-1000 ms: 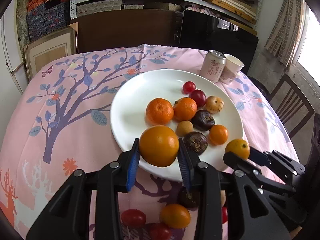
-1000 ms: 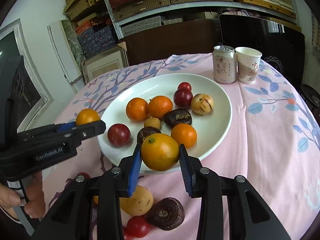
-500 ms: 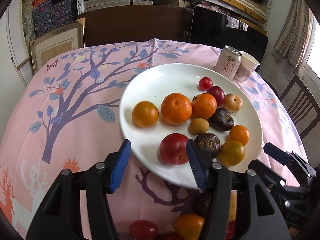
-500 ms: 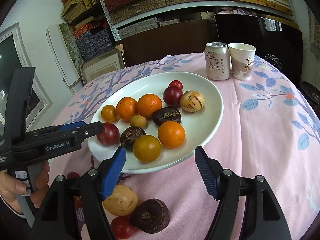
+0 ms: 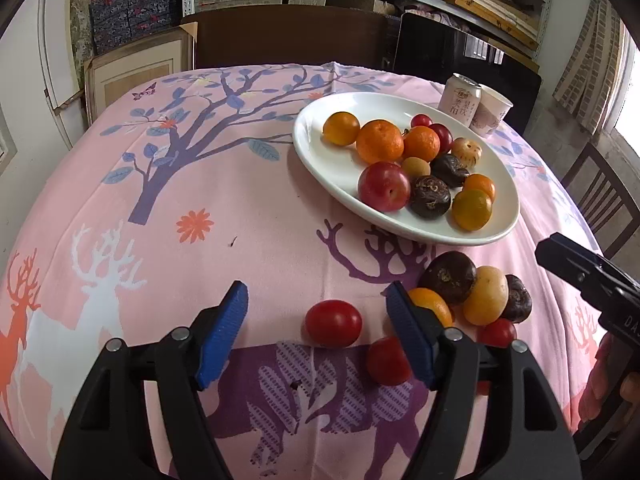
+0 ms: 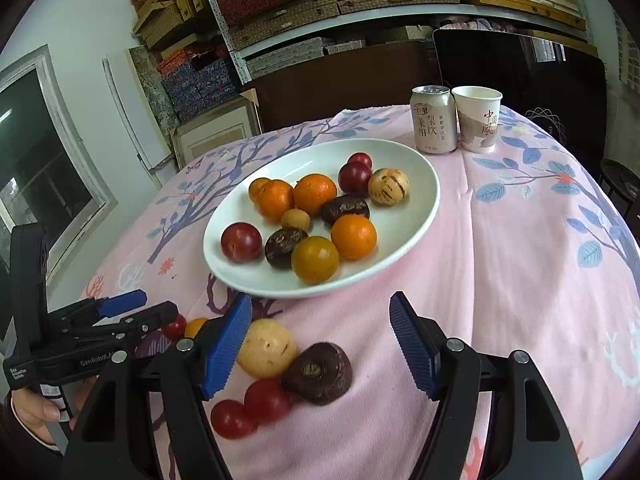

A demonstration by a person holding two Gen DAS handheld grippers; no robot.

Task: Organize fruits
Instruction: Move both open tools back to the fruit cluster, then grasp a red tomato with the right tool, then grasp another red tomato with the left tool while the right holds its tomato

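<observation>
Left claw (image 5: 316, 330): released, its jaws just having been opening, nothing gripped; a red cherry tomato (image 5: 333, 323) lies on the cloth between the blue pads, touching neither.

Right claw (image 6: 320, 344): released, its jaws likewise just opened, empty; a dark brown fruit (image 6: 318, 372) and a pale yellow fruit (image 6: 266, 348) lie on the cloth low between its pads.

Loose fruit on the table (image 5: 248, 208), near side of the plate: two more red tomatoes (image 6: 267, 400), a small orange fruit (image 5: 434, 304) behind the left claw's right pad, further dark fruit clustered touching.

White plate (image 6: 416, 216): holds tangerines (image 6: 314, 193), small orange fruits, red plums (image 6: 241, 241), dark brown fruits, a striped pale fruit (image 6: 388, 186), a longan-like tan fruit.

Beyond the plate: drink can (image 6: 434, 120) and paper cup (image 6: 478, 118), just beside each other, upright.
</observation>
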